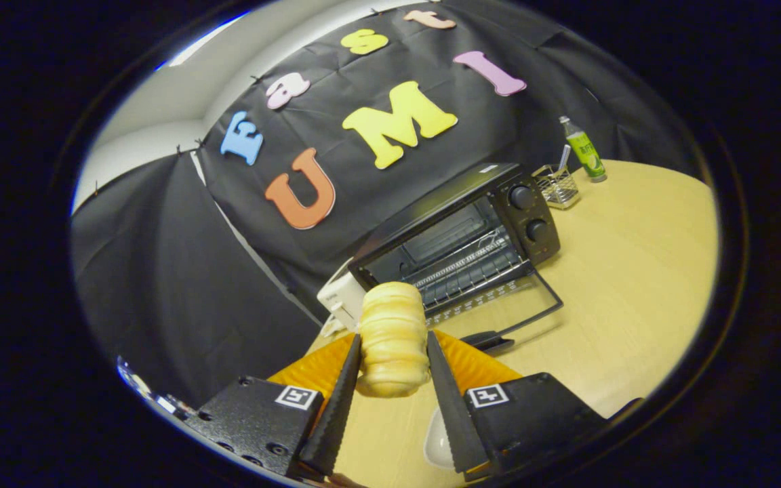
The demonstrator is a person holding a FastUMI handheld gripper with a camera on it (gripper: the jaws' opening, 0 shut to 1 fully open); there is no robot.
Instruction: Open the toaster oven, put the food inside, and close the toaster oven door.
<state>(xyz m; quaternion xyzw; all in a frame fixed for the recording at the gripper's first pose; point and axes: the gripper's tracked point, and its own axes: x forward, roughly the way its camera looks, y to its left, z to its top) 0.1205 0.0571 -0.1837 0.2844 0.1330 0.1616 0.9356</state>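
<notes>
My claw (394, 352) is clenched on the bread roll (394, 339), a pale, ridged loaf standing upright between my two fingers, both of which press against its sides. I hold it above the wooden table (634, 285), with the toaster oven (462, 234) beyond my fingers. The oven's glass door (499, 305) is folded down flat toward me, its dark handle (489, 340) near my right finger, and the wire rack (468, 268) inside lies bare. Two round knobs (529, 213) sit on the oven's right panel. A white box (343, 298) stands just beside the oven's left side; I cannot make out what it is. Beyond the oven, a small wire basket (558, 184) and a green bottle (584, 149) stand near each other. Something white and rounded (439, 440), perhaps a dish, shows on the table below my right finger.
</notes>
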